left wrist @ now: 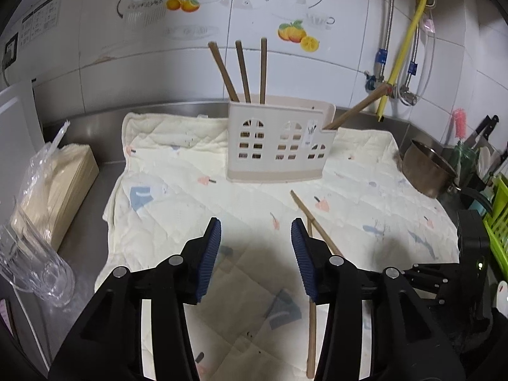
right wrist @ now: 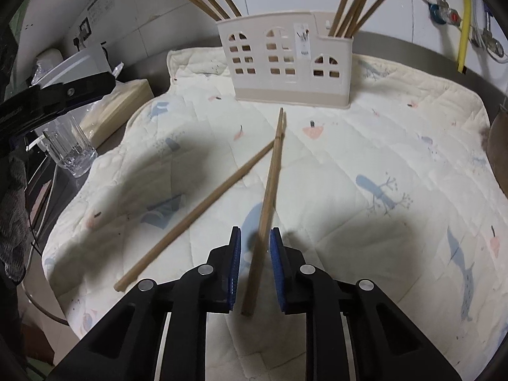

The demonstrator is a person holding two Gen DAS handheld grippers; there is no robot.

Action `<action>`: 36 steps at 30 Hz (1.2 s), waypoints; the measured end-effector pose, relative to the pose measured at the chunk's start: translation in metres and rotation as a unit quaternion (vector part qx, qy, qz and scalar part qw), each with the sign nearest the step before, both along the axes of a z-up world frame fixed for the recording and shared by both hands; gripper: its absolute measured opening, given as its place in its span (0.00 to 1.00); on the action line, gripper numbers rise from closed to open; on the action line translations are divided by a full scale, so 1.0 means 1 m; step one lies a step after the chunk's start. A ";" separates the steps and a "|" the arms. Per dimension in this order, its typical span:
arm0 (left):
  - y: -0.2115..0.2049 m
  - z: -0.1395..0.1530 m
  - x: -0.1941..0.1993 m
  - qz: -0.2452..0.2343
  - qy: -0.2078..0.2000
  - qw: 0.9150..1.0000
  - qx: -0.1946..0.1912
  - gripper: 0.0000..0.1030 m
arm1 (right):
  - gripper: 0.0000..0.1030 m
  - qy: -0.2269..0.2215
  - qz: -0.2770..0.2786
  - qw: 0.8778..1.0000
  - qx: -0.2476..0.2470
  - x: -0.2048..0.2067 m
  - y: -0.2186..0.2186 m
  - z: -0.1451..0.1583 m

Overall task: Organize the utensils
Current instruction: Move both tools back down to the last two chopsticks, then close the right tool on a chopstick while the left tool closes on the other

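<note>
A cream utensil holder (left wrist: 279, 146) with window cut-outs stands on a quilted cloth (left wrist: 177, 158), with several wooden chopsticks upright in its end compartments; it also shows in the right wrist view (right wrist: 285, 63). Two loose chopsticks lie on the cloth, crossing at their far tips. My right gripper (right wrist: 255, 241) is open, its jaws on either side of one loose chopstick (right wrist: 270, 187), not closed on it. The other chopstick (right wrist: 197, 209) lies to its left. My left gripper (left wrist: 255, 231) is open and empty above the cloth, a chopstick (left wrist: 317, 225) just right of it.
A clear glass (right wrist: 70, 149) and a stack of paper napkins (left wrist: 57, 197) sit left of the cloth. A metal pot (left wrist: 428, 171) and a green rack (left wrist: 498, 219) are on the right. The tiled wall with pipes (left wrist: 397, 60) stands behind the holder.
</note>
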State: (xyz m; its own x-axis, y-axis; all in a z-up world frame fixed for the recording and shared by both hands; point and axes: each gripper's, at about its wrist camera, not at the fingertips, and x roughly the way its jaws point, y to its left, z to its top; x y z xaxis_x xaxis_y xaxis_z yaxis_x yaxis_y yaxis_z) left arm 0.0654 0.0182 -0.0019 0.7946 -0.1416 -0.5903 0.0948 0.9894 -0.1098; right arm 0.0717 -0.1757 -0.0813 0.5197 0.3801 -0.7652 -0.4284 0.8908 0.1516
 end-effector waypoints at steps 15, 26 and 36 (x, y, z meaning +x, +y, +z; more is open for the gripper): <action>-0.002 -0.026 -0.010 -0.002 0.031 0.999 -0.008 0.47 | 0.09 0.007 -0.010 1.000 -0.014 0.000 0.005 -0.012; -0.015 -0.059 -0.024 -0.035 0.074 0.997 -0.013 0.47 | 0.07 -0.015 -0.018 1.000 -0.019 -0.004 -0.001 -0.002; -0.044 -0.082 -0.031 -0.083 0.102 0.991 -0.011 0.35 | 0.07 -0.076 -0.026 0.997 0.006 -0.012 -0.021 0.047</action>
State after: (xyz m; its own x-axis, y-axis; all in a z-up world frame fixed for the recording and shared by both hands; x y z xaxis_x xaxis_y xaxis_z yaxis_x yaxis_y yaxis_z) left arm 0.0343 -0.0259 -0.0839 0.6232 -0.2743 -0.7324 0.2294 0.9594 -0.1641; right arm 0.0597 -0.1962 -0.0340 0.6484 0.3580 -0.6718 -0.4002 0.9110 0.0993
